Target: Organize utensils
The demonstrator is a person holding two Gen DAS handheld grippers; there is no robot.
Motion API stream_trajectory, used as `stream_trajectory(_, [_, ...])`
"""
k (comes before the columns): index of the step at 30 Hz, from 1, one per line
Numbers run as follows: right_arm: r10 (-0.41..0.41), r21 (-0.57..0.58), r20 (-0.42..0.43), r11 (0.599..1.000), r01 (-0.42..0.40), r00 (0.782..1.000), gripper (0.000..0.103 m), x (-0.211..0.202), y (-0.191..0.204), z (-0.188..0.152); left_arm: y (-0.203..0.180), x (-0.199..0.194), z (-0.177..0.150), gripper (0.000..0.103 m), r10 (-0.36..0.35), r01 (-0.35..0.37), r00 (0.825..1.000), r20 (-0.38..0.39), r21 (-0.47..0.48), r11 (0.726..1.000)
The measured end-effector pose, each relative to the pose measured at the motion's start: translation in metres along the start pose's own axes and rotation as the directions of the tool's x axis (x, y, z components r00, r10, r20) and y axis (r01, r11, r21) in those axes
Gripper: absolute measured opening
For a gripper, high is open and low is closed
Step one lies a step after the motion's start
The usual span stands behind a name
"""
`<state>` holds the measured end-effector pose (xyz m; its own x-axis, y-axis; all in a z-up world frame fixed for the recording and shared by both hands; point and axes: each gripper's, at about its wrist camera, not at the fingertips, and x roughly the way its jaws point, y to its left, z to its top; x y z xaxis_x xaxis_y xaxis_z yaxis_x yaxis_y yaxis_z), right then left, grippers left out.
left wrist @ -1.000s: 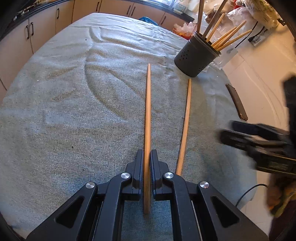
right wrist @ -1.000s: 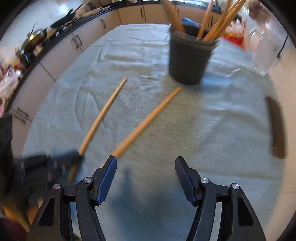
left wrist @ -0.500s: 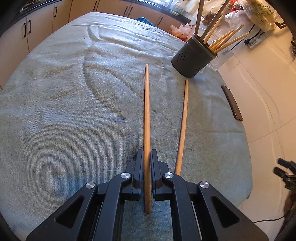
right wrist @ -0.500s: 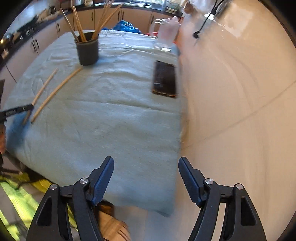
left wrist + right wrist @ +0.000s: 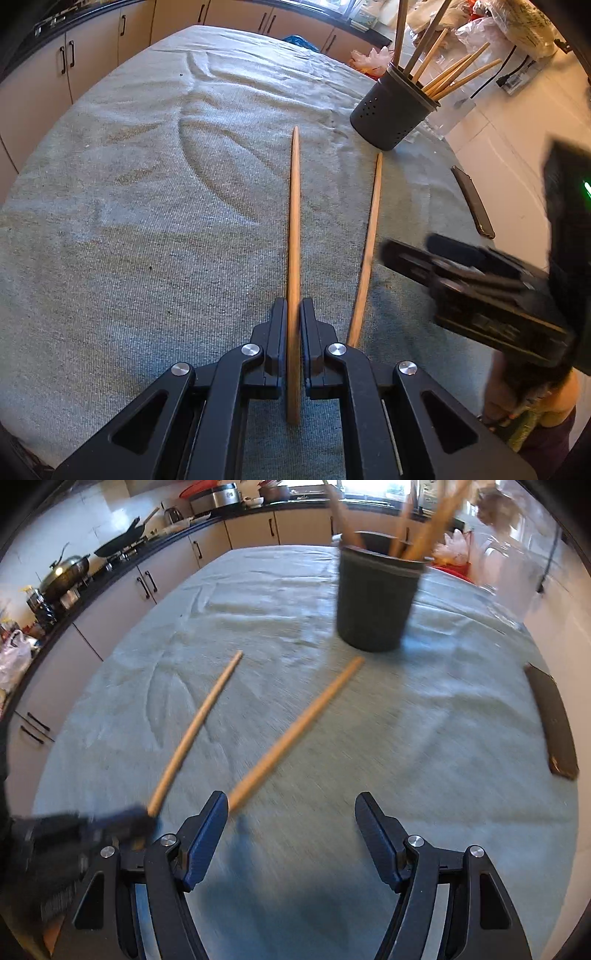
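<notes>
Left gripper (image 5: 294,321) jaws clamped on the near end of one wooden stick (image 5: 294,221), which runs toward 12 o'clock across the cloth-covered bench (image 5: 129,221). Second stick (image 5: 295,731) lies loose just beside it, tip pointing at the dark holder (image 5: 376,602) at 1 o'clock, already stocked with sticks. Right gripper (image 5: 291,834) jaws wide, nothing between them, near end of the loose stick touching or just by its left jaw. Sticks look light, stiff, smooth; likely to pivot if pinched at the very end, so grab slightly inboard.
</notes>
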<state>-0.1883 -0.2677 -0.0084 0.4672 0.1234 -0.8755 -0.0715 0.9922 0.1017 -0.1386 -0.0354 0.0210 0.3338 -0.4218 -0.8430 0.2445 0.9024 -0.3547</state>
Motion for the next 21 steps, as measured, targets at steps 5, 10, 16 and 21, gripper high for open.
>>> stream_trajectory(5, [-0.083,-0.020,-0.015,0.996,0.082,0.996,0.051,0.024,0.014,0.015,-0.001,0.000,0.000,0.007,0.004,-0.004,1.000,0.005,0.008,1.000])
stream_trajectory(10, [-0.064,-0.025,-0.031,0.998,0.064,0.997,0.016,0.022,0.007,0.012,-0.003,0.000,-0.002,0.007,0.022,-0.022,1.000,0.011,0.019,1.000])
stream_trajectory(16, [-0.084,-0.021,-0.038,0.996,0.083,0.996,0.012,0.000,-0.025,-0.024,-0.013,-0.001,-0.009,0.006,0.039,-0.040,0.999,0.007,0.047,0.998])
stream_trajectory(21, [-0.107,-0.005,-0.028,0.994,0.107,0.994,0.013,-0.023,-0.056,-0.058,-0.025,-0.004,-0.019,0.006,0.064,-0.065,0.998,0.009,0.088,0.994])
